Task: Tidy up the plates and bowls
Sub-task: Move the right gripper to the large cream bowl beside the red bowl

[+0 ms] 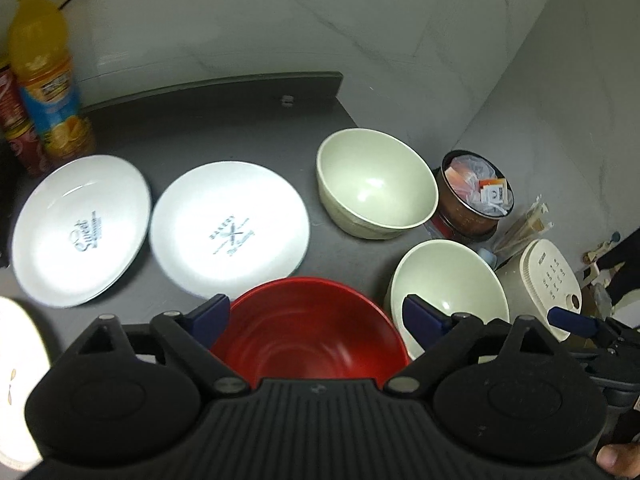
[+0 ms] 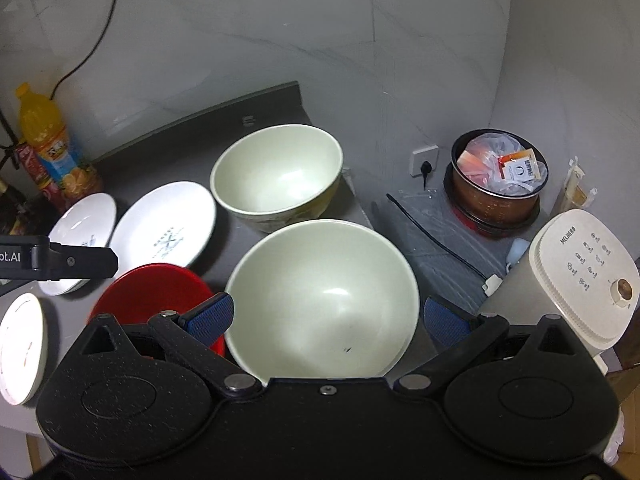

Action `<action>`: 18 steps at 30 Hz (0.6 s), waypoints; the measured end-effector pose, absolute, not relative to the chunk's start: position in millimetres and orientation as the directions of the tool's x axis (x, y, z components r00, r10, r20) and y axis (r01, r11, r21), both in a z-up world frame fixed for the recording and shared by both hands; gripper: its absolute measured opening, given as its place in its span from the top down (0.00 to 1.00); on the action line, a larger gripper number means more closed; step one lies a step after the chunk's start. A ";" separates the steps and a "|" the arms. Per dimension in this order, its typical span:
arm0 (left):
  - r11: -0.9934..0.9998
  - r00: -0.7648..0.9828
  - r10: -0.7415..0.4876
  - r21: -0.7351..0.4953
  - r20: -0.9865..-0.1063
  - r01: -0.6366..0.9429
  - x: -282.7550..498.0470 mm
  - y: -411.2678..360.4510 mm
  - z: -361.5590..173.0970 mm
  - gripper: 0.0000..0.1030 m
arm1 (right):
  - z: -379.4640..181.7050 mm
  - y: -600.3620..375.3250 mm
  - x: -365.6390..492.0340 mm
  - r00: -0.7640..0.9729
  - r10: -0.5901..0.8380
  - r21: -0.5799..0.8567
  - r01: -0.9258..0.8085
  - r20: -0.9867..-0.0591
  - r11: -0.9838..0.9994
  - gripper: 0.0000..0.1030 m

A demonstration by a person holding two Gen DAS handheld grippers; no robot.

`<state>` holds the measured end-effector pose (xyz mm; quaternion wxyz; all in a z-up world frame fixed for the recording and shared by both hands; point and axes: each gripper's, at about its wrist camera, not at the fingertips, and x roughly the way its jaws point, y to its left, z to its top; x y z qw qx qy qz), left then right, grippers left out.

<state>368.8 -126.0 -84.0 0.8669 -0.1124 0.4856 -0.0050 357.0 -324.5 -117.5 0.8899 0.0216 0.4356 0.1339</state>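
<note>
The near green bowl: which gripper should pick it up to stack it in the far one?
Right. The right gripper is open, with its fingers either side of the near green bowl. The left gripper, also open, sits over the red bowl instead.

Left claw (image 1: 316,314) agape; right claw (image 2: 330,316) agape.

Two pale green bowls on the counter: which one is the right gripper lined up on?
The near pale green bowl, beside the red bowl. It sits between the open fingers of the right gripper; the other green bowl stands farther back toward the wall.
</note>
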 end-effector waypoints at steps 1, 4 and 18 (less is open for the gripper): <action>0.976 0.524 -0.120 -0.196 -0.843 -0.093 373.0 -128.8 -86.3 0.10 | -119.7 -326.2 359.1 0.582 0.255 0.158 -0.214 -0.772 0.964 0.02; 0.978 0.516 -0.133 -0.195 -0.846 -0.068 384.3 -137.3 -91.8 0.13 | -126.6 -331.1 366.1 0.572 0.247 0.161 -0.198 -0.782 0.967 0.08; 0.969 0.407 -0.233 -0.244 -0.883 0.023 437.7 -176.3 -132.2 0.49 | -164.4 -363.4 388.0 0.491 0.189 0.176 -0.073 -0.851 0.982 0.28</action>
